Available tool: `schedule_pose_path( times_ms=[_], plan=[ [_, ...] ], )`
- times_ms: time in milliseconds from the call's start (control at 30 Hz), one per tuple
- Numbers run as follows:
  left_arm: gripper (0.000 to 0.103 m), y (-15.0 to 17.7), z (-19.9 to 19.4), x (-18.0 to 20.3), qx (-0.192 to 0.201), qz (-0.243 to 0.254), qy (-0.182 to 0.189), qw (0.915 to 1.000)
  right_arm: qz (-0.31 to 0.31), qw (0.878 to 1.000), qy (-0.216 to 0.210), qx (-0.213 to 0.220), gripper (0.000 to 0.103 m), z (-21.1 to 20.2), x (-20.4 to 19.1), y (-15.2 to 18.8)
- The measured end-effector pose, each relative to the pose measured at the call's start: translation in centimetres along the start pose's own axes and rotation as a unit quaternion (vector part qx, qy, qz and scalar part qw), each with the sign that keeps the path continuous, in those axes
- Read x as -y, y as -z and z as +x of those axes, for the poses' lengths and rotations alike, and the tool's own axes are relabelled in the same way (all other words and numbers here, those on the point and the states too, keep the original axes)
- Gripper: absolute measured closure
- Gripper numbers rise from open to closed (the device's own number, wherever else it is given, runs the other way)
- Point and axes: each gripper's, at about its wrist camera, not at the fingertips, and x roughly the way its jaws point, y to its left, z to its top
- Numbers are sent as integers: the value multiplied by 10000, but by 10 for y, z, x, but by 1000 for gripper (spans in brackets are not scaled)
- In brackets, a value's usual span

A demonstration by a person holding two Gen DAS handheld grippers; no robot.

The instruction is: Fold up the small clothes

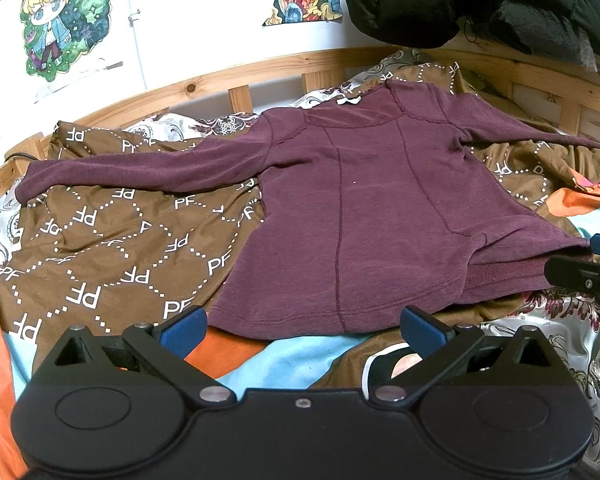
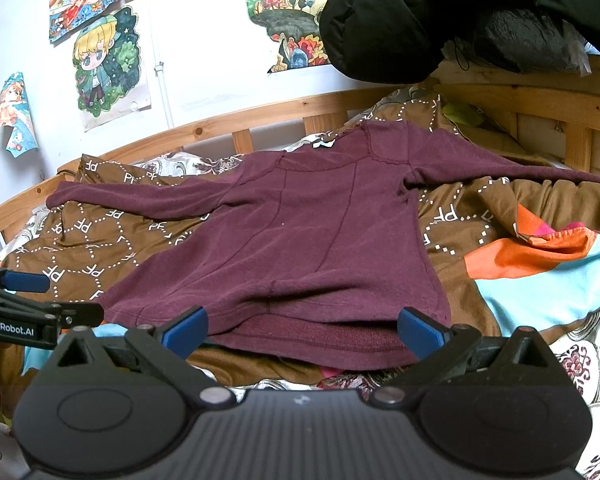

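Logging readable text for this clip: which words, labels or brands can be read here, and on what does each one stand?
"GenRobot.AI": white print on the side of the left gripper, seen from the right wrist view.
"PF": white letters repeated over the brown blanket, many upside down or mirrored.
White tag at the neck of the maroon shirt: too small to read.
Wall posters: no text readable.

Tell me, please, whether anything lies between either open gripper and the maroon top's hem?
Nothing visible does. The left gripper and right gripper both face the maroon top, jaws wide apart, with only bare bedding before its hem.
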Motion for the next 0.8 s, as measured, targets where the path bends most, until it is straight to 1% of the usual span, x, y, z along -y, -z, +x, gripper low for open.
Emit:
schedule_pose_path(
  times_ms=[200, 233, 633, 700, 733, 800],
  plan=[
    [1, 0, -1, -1, 0, -2, -1, 10000, 4, 10000, 1, -3, 0, 0, 0, 0],
    [1, 0, 0, 0, -1, 0, -2, 10000, 3, 10000, 2, -3, 0, 5, 5, 6],
    [1, 0, 2, -4, -17, -1, -13, 10000, -15, 10000, 5, -21, 0, 1, 0, 3],
    [1, 0, 3, -7, -65, -10, -39, 10000, -31, 10000, 10, -41, 0, 3, -3, 1],
    [1, 1, 7, -7, -102, -17, -66, 9999, -40, 10000, 22, -70, 0, 8, 0, 7],
    [1, 3, 14, -8, -235, -27, -182, 9996, -60, 9999, 66, -144, 0, 10, -2, 5]
  ],
)
